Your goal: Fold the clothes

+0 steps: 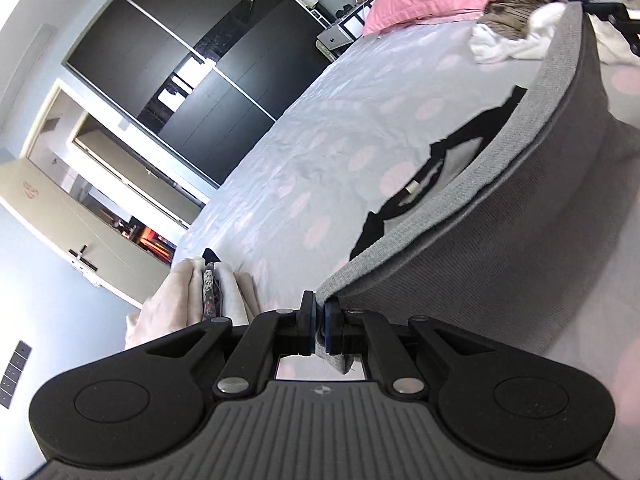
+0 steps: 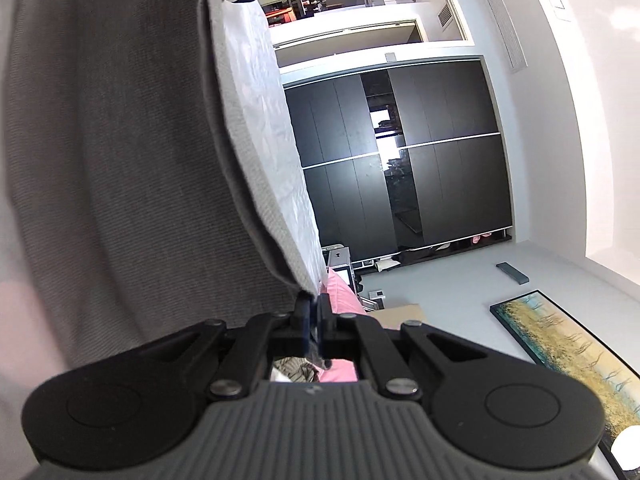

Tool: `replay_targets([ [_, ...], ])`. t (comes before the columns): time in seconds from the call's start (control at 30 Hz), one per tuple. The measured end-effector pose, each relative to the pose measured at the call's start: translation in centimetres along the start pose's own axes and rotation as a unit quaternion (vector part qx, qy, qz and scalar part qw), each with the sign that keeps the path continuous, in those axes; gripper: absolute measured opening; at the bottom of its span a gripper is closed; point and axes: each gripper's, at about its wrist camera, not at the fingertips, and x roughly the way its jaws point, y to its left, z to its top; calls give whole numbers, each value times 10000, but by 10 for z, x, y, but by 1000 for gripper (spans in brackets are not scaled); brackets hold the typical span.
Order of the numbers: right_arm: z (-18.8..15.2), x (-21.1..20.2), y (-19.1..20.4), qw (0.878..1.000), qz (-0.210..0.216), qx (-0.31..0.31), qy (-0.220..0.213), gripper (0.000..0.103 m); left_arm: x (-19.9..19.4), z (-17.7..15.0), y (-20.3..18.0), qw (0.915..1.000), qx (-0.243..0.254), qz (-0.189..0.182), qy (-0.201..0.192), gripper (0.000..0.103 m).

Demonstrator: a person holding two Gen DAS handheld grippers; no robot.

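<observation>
A grey garment is held stretched above a bed with a pink-spotted white sheet. Its near hem corner is pinched by the clenched left gripper; another corner is clamped in the right gripper.

grey garment: cut off left | black garment: partly hidden

Grey garment: ribbed knit cloth, matt; bedsheet crinkled, perhaps cotton.
</observation>
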Motion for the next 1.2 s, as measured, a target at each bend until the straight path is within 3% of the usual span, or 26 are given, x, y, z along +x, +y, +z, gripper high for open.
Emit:
replay_targets([
  [0.37, 25, 107, -10, 9981, 611, 30, -6, 3, 112, 22, 37, 9956, -244, -680, 603, 2],
  [0.67, 45, 200, 24, 9920, 1217, 180, 294, 3, 199, 23, 32, 9881, -324, -1049, 1073, 2],
  [0.8, 45, 223, 44, 9895, 1375, 252, 367, 3, 223, 19, 26, 9871, -338, -1067, 1147, 2],
  [0.97, 40, 242, 55, 9785, 1884, 586, 595, 3, 242, 12, 20, 9825, -478, -1243, 1304, 3],
  [1.13, 36, 255, 52, 9657, 2198, 1139, 787, 5, 247, 6, 26, 9803, -835, -1305, 1224, 14],
  [1.2, 36, 261, 48, 9597, 2250, 1439, 880, 13, 249, 3, 32, 9783, -1038, -1309, 1227, 22],
])
